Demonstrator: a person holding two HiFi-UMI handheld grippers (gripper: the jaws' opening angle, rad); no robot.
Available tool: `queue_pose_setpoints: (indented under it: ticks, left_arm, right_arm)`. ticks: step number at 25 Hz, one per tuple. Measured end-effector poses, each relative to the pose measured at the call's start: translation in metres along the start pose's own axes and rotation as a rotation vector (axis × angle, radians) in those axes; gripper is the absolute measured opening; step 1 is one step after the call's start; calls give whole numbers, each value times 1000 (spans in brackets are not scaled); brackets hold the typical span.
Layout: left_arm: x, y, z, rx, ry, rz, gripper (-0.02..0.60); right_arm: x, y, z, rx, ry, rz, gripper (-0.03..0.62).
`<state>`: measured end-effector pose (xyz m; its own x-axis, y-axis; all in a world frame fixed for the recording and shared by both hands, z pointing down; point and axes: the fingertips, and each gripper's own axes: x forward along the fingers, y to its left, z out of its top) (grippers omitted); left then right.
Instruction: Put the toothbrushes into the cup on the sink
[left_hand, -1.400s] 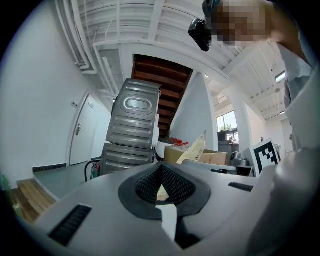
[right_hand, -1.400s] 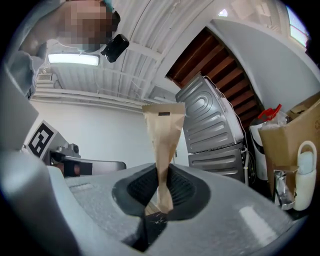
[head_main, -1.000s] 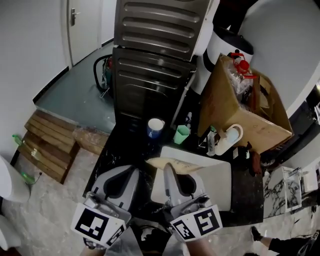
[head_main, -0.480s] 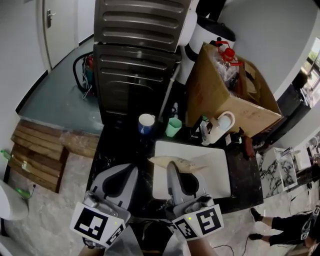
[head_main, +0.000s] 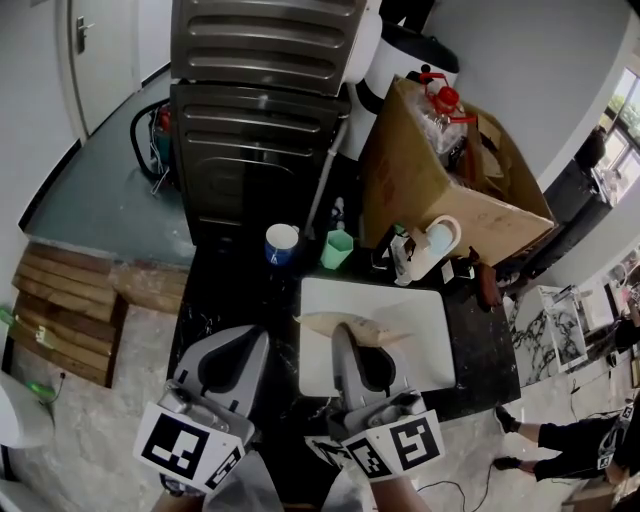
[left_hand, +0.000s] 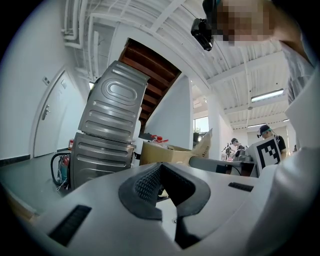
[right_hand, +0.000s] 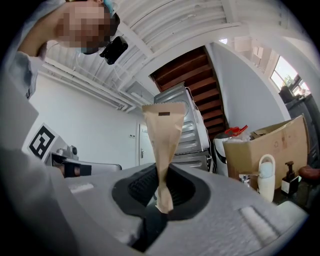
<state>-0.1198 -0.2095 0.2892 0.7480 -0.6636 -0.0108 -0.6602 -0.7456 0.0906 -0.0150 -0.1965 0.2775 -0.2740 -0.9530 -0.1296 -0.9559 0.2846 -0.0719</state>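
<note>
Now the left gripper (head_main: 232, 345) hovers over the black stone surface (head_main: 240, 290), jaws closed and empty. Beyond stands a pale green plastic cup (head_main: 337, 248). The right gripper's (head_main: 345, 340) jaws pinch a brown paper toothbrush packet (head_main: 350, 325) above the white rectangular sink (head_main: 425, 310), well apart from that cup.

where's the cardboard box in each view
Head view: the cardboard box is at upper right, open top towards the camera.
Left gripper view: the box sits low, near the centre.
Right gripper view: the box is at the right edge.
Shared landmark: the grey ribbed appliance stack, left of the box in every view.
</note>
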Motion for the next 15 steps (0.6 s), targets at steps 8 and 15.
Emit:
queue_pose_setpoints:
  ticks: [8, 15]
  left_arm:
    - [8, 10, 6, -4, -13, 40, 3]
    - [22, 16, 7, -9, -18, 78, 3]
  right_arm:
    - [18, -4, 2, -3, 5, 48, 38]
    - [33, -20, 2, -1, 8, 75, 38]
